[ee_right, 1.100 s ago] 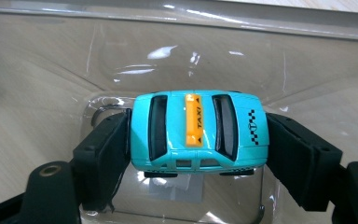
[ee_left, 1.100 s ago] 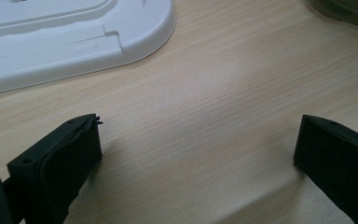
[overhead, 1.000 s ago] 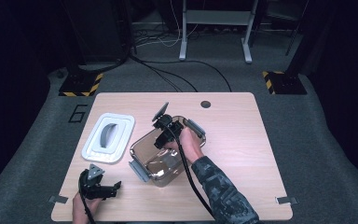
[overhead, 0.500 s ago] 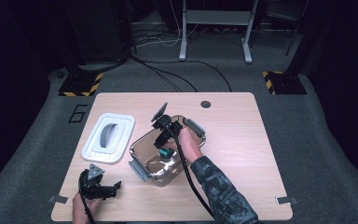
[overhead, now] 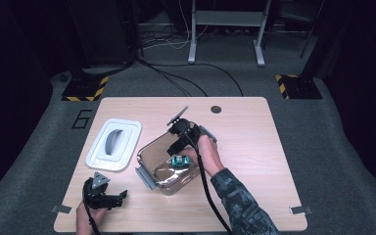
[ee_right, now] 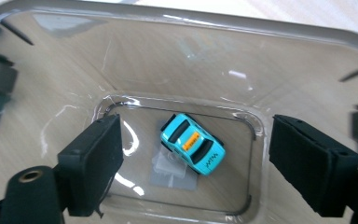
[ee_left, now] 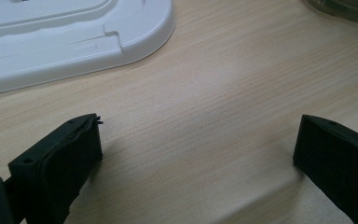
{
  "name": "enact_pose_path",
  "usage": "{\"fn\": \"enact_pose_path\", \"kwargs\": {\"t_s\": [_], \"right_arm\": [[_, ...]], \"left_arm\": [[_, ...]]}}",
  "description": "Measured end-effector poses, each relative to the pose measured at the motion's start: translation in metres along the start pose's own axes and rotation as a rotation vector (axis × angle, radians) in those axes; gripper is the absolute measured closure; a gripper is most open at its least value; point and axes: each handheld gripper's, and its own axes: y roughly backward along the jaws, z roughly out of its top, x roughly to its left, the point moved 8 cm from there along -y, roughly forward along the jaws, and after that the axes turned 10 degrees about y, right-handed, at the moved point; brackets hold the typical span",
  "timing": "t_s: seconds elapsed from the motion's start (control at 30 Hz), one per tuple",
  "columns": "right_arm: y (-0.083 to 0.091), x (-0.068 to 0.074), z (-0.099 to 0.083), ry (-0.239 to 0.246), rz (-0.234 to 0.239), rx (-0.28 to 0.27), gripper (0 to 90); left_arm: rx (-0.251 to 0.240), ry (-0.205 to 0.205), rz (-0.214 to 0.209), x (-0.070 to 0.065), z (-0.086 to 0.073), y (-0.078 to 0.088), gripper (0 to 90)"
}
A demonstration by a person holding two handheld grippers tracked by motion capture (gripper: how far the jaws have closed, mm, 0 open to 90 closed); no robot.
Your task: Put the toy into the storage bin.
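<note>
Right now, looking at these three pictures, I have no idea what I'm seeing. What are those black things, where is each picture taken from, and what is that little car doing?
No robot here: a person holds a two-jawed tool in each hand. The high view looks down on a wooden table from above. The other two pictures come from cameras riding on the tools, looking along their black jaws.

The left gripper rests near the table's front edge, jaws open over bare wood, beside a white lid.

The right gripper is held over a clear plastic container. Its own camera looks straight down inside, where a small turquoise toy car sits on the bottom. The jaws stand wide apart on either side of the car, so nothing is gripped.
</note>
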Motion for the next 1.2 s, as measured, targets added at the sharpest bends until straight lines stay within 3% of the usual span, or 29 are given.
{"fn": "enact_pose_path", "kwargs": {"t_s": [0.4,0.63,1.2], "right_arm": [[0.043,-0.014,-0.021,0.006,-0.039,-0.119,7.6],[0.061,-0.024,-0.042,-0.035,-0.075,-0.159,2.5],[0.079,-0.049,-0.101,-0.141,-0.154,-0.215,0.0]], "left_arm": [[0.000,0.000,0.000,0.000,0.000,0.000,0.4],[0.000,0.000,0.000,0.000,0.000,0.000,0.4],[0.000,0.000,0.000,0.000,0.000,0.000,0.4]]}}
